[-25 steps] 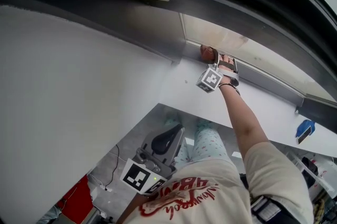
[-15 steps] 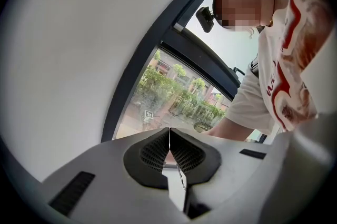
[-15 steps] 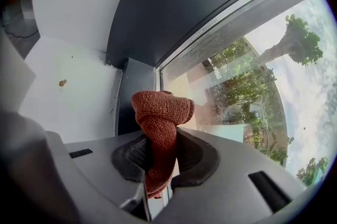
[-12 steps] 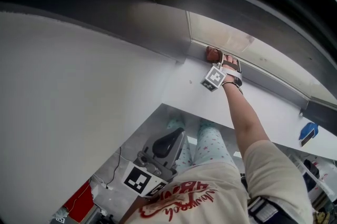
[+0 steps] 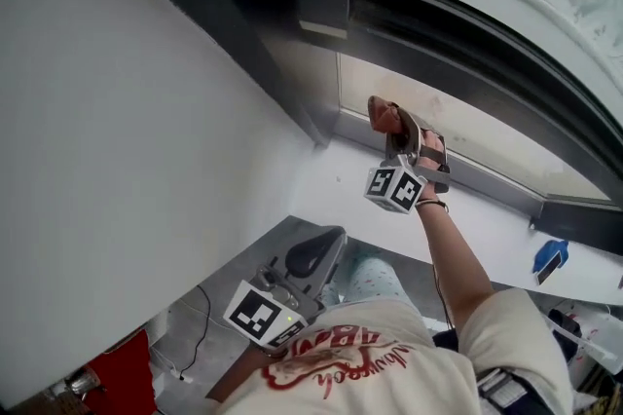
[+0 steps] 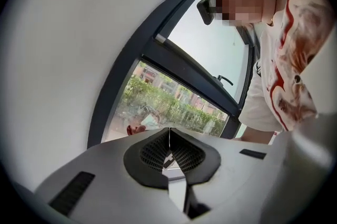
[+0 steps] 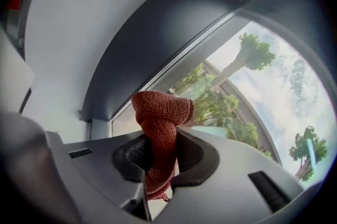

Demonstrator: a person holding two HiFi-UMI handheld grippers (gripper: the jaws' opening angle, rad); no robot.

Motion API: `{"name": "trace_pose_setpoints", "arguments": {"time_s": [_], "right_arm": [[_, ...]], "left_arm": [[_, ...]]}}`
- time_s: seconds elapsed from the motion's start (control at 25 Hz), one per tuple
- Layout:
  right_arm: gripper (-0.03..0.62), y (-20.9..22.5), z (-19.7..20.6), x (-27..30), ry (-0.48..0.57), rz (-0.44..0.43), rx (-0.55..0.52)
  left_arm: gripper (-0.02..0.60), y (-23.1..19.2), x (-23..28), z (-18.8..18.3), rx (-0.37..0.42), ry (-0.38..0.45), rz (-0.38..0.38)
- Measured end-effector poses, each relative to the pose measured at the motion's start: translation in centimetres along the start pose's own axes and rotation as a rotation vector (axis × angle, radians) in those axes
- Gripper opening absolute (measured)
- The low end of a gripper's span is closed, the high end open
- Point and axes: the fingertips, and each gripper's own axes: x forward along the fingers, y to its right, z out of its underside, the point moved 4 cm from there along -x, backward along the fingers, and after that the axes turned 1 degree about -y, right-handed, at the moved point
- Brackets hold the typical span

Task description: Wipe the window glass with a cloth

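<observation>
Right gripper [image 7: 159, 157] clamps the red cloth [image 7: 160, 112], up by the glass [image 5: 458, 126] near its lower corner. Left gripper [image 6: 169, 152] closed, empty, held low.

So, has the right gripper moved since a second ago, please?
Yes: the right gripper has risen slightly from the bottom frame rail, carrying the cloth onto the lower glass.

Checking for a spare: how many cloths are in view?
1. The red cloth is clamped in the right gripper, near the glass's lower corner. A blue thing on the sill is too small to identify; it might be another.
</observation>
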Motion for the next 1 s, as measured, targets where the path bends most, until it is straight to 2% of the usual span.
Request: {"name": "trace_pose_setpoints", "arguments": {"time_s": [0.2, 0.4, 0.56, 0.72, 1.0], "right_arm": [[0.081, 9.5, -6.1, -5.4, 0.105, 0.211, -0.05], [0.081, 14.6, -11.0, -8.0, 0.163, 0.337, -0.051], [0.081, 16.2, -13.5, -8.5, 0.187, 0.391, -0.088], [0.081, 16.2, -13.8, -8.3, 0.17, 0.41, -0.137], [0.081, 15.4, -13.5, -7.9, 0.161, 0.438, -0.188]], "left_arm": [[0.021, 2.0, 0.3, -2.7, 0.091, 0.04, 0.121], [0.021, 2.6, -0.6, -3.7, 0.121, 0.042, 0.161], [0.021, 3.4, -1.1, -4.3, 0.142, 0.05, 0.213], [0.021, 4.1, -2.0, -4.7, 0.129, 0.073, 0.248], [0.021, 3.6, -3.5, -4.1, 0.122, 0.068, 0.242]]}}
